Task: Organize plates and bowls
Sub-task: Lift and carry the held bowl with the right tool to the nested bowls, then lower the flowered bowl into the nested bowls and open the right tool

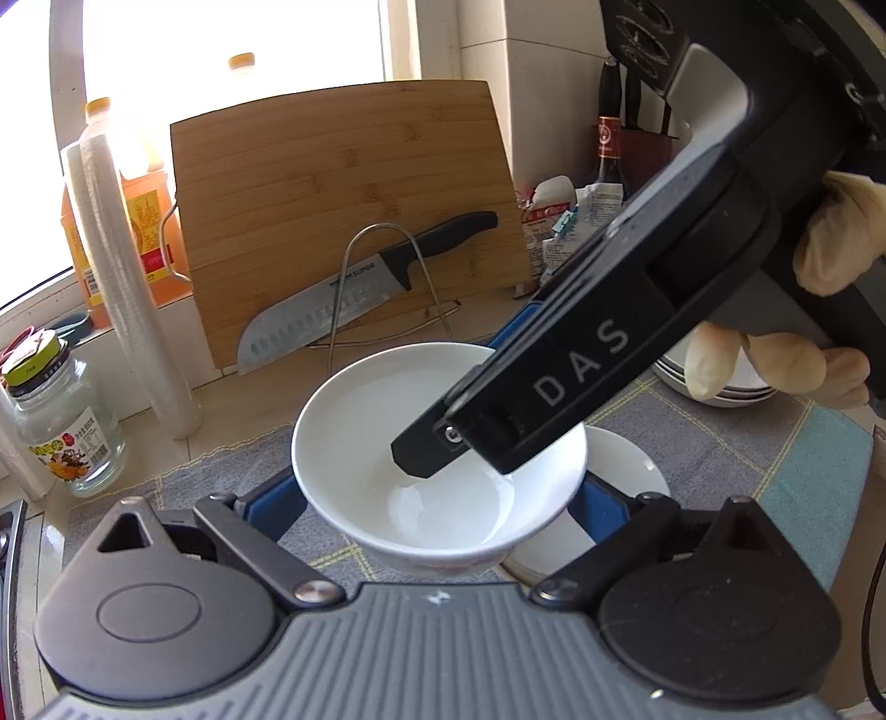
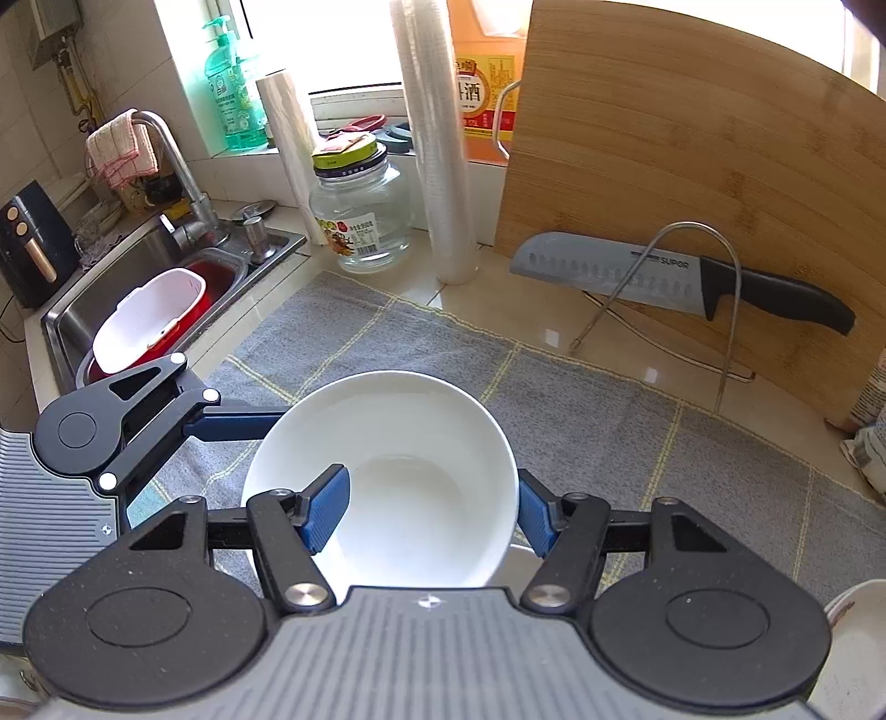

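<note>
Grey mat (image 2: 581, 421), white bowl (image 2: 387, 476) wall clamped by right claw (image 2: 432, 512)

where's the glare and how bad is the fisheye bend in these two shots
Left wrist view: the window is blown out white, backlighting the cutting board, whose edges bow. Right wrist view: window glare again, a bright spot on the counter, and the board's top edge curves strongly; the bowl is evenly lit and sharp.

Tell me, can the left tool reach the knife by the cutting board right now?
Probably not: the left tool straddles the white bowl, which sits between it and the knife.
</note>
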Demonstrator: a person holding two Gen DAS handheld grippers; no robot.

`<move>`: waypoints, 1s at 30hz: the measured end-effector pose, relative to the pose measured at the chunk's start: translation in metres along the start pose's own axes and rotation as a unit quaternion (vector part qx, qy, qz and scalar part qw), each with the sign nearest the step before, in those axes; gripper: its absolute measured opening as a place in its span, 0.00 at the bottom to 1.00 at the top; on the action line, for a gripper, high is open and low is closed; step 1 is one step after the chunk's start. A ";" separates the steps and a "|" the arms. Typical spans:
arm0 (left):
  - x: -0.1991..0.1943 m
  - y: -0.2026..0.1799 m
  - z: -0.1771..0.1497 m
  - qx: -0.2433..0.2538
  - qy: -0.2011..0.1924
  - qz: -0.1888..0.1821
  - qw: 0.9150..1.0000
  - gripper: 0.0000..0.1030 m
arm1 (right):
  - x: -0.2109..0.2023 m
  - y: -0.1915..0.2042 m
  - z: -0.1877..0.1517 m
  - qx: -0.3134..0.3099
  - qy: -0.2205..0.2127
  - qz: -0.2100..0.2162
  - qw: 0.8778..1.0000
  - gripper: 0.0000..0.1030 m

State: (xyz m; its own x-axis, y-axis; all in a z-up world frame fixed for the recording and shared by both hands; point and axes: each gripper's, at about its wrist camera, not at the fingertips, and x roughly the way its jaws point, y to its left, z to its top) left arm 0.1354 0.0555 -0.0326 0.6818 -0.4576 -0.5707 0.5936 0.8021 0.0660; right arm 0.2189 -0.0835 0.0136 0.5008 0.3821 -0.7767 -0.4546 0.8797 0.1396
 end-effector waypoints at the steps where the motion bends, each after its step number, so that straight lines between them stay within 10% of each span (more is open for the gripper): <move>1: 0.001 -0.003 0.001 0.002 -0.001 -0.003 1.000 0.96 | -0.003 -0.003 -0.003 0.003 -0.001 -0.003 1.000 0.67; 30: 0.031 -0.048 -0.008 0.028 0.038 -0.054 0.997 0.96 | -0.013 -0.034 -0.052 0.053 0.023 -0.023 0.998 0.67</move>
State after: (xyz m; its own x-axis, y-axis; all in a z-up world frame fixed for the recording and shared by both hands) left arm 0.1246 0.0060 -0.0594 0.5792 -0.5085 -0.6372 0.6868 0.7255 0.0453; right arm 0.1898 -0.1327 -0.0130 0.4837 0.3288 -0.8112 -0.3501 0.9221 0.1650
